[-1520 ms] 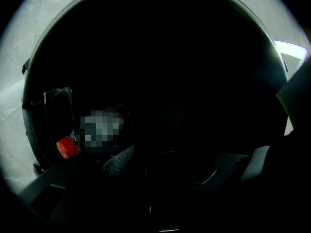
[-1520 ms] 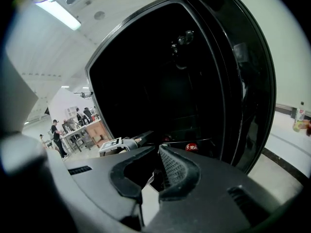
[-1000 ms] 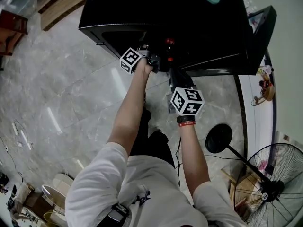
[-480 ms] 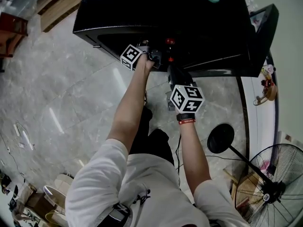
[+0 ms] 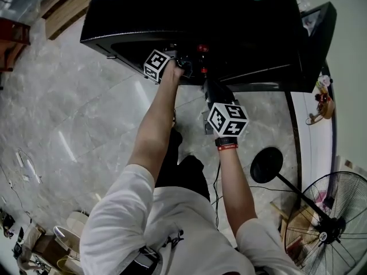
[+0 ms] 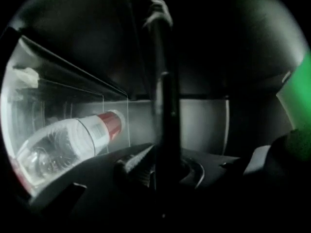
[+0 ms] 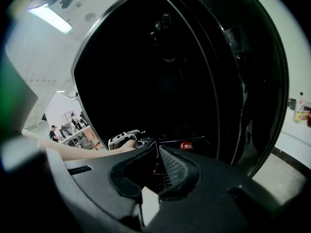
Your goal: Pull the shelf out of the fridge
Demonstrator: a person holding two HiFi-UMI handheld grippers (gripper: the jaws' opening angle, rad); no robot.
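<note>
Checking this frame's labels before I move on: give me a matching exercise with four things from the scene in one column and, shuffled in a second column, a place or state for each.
Things
1. left gripper
2. right gripper
3. plastic bottle
4. floor fan

Place or state
a. lying on its side, by clear panels
b. fingers shut on the shelf's dark edge
c. standing on the floor, far right of the head view
d. held outside the fridge, facing its open front

Pairs: 1-b, 2-d, 3-a, 4-c
</note>
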